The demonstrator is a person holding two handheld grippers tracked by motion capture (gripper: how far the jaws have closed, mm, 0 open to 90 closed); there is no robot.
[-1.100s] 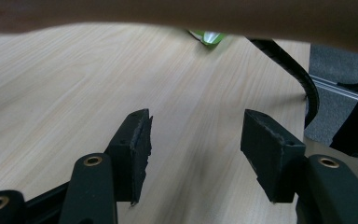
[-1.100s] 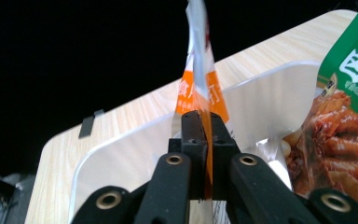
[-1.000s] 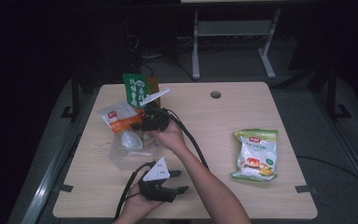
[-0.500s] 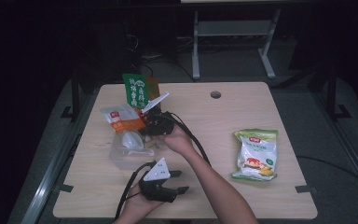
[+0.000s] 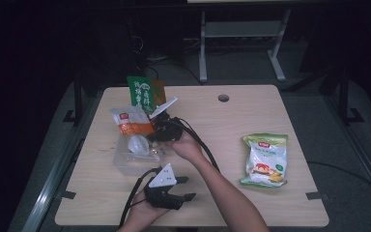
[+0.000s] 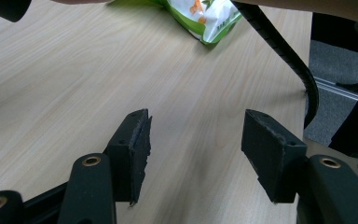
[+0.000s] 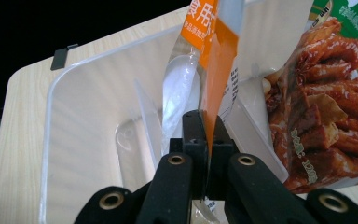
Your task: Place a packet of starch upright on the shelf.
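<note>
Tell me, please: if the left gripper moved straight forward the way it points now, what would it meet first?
Probably the green snack bag. Between the open left gripper and it lies bare table, though depth is hard to judge.

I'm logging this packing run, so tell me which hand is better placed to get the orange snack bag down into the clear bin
Right. The right gripper has its jaws shut on the orange snack bag, directly over the clear bin. The left gripper rests open near the table's front edge, holding nothing.

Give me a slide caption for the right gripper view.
Right gripper shut on an orange-and-clear snack packet above a clear plastic bin.
</note>
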